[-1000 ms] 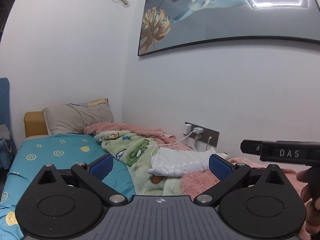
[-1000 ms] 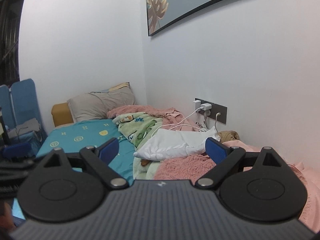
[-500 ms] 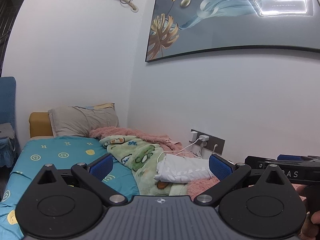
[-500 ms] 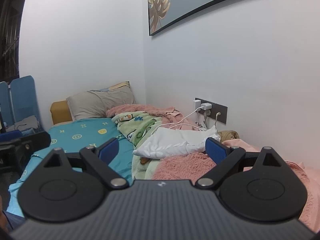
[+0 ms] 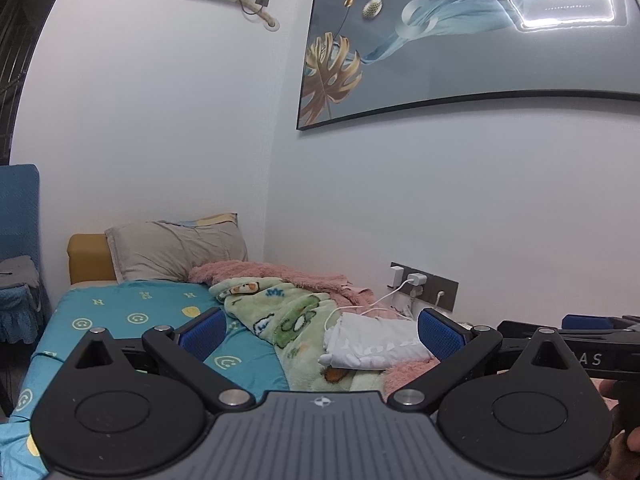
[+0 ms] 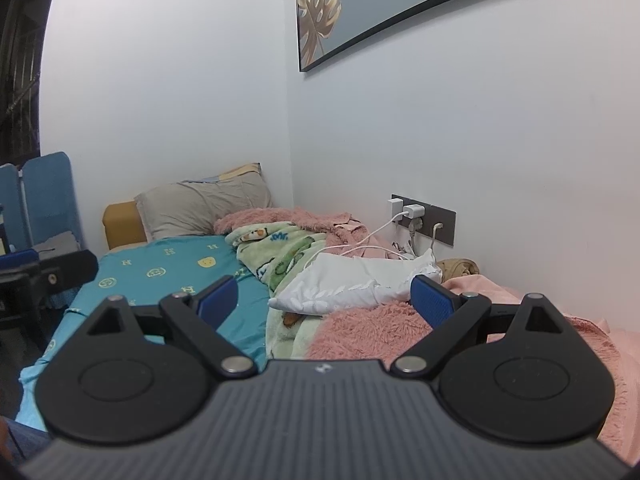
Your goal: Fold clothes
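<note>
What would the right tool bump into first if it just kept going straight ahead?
Probably the white garment lying on the blankets: it sits between the open right tool's fingers, straight ahead. Depth is hard to judge, so the pink fuzzy blanket below might touch first.

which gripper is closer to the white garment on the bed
Right, it seems. The right gripper faces the white garment with it looming larger; the left gripper sees it smaller, farther off. Both open, neither touching.
</note>
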`<state>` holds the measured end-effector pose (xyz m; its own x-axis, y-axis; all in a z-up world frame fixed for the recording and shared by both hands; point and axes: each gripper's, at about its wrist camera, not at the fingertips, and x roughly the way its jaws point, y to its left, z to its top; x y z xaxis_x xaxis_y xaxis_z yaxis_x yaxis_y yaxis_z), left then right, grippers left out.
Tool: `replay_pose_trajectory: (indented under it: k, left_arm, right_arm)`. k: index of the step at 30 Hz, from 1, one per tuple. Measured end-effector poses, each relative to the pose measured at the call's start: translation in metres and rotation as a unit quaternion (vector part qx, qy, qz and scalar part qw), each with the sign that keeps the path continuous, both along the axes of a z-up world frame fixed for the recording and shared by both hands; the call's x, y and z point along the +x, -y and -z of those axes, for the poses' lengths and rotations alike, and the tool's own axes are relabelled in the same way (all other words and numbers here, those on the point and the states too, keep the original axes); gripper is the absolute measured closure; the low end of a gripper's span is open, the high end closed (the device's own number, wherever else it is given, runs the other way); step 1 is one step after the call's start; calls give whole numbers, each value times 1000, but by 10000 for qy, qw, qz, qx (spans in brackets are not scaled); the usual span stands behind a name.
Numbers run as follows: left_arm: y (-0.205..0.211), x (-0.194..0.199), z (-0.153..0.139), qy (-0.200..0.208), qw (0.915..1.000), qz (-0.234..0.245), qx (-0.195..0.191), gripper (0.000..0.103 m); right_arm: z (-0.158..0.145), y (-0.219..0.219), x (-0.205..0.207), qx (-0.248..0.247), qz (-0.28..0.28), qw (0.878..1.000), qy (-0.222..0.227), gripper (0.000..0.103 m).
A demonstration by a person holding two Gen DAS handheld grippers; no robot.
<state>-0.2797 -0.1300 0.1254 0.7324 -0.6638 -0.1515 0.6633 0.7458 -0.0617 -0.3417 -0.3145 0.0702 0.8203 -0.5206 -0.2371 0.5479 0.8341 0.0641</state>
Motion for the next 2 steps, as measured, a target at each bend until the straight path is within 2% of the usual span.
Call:
replay_pose_trajectory:
  k: [2]
  left_arm:
    - [-2, 2, 0, -42, 10000, 45, -33, 0]
  right_arm:
    - [1, 0, 0, -19, -5, 10000, -19, 8]
